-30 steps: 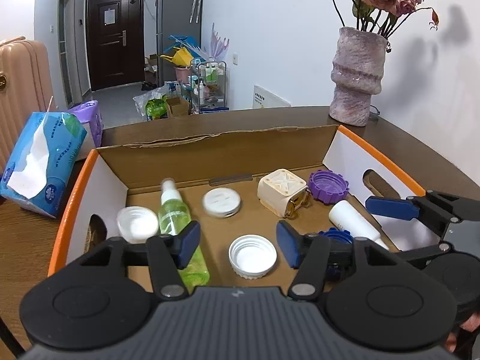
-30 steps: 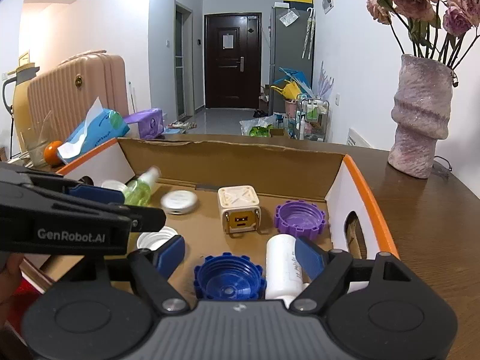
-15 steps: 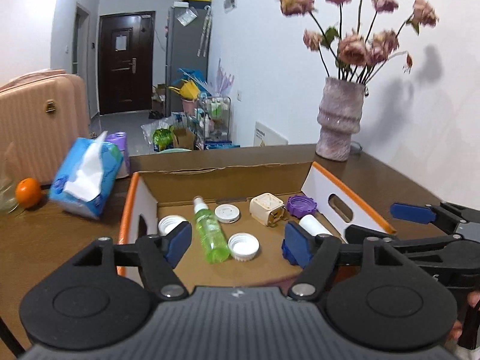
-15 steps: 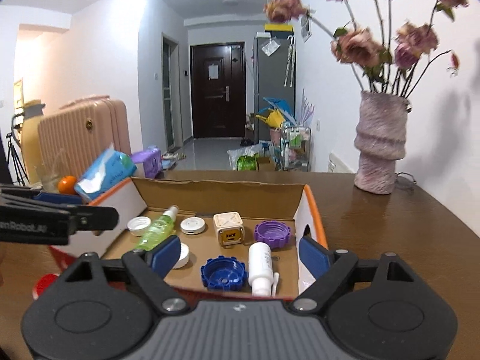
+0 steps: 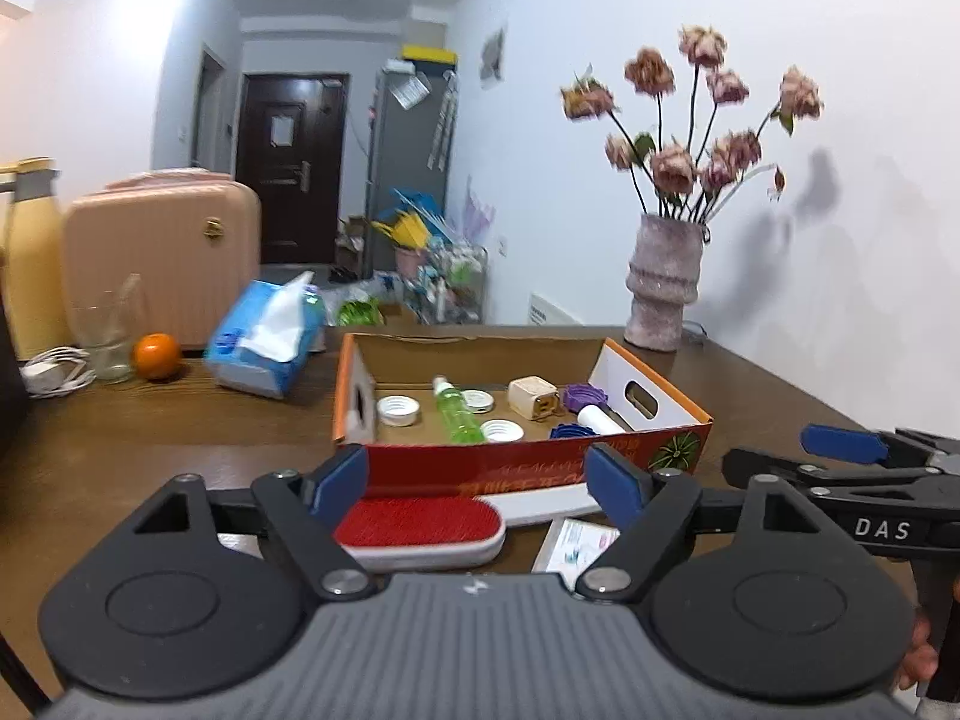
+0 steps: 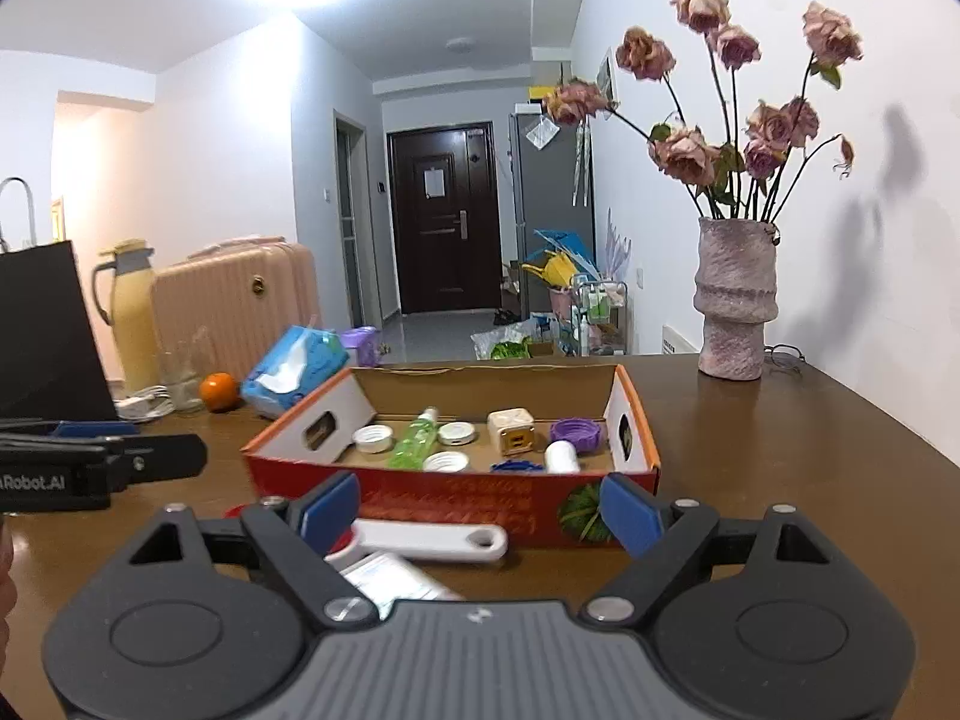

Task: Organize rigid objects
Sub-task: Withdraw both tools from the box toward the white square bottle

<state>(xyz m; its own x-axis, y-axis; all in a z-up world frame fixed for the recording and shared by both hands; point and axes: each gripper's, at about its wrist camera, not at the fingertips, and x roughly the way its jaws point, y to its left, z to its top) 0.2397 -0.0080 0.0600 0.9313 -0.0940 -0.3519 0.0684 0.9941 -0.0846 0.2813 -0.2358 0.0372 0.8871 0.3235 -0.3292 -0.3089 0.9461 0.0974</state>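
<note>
An open cardboard box with red front and orange rim stands on the brown table. In it lie a green spray bottle, white lids, a cream cube charger, a purple cap, a blue cap and a white bottle. A red-and-white lint brush and a small packet lie before the box. My left gripper and right gripper are open and empty, held back from the box.
A vase of dried roses stands at the back right. A blue tissue pack, an orange, a glass and a white cable lie at the left. A pink suitcase stands behind.
Both grippers have pulled back and up from over the box, so its whole front, the lint brush and the packet now show. Both stayed open and empty.
</note>
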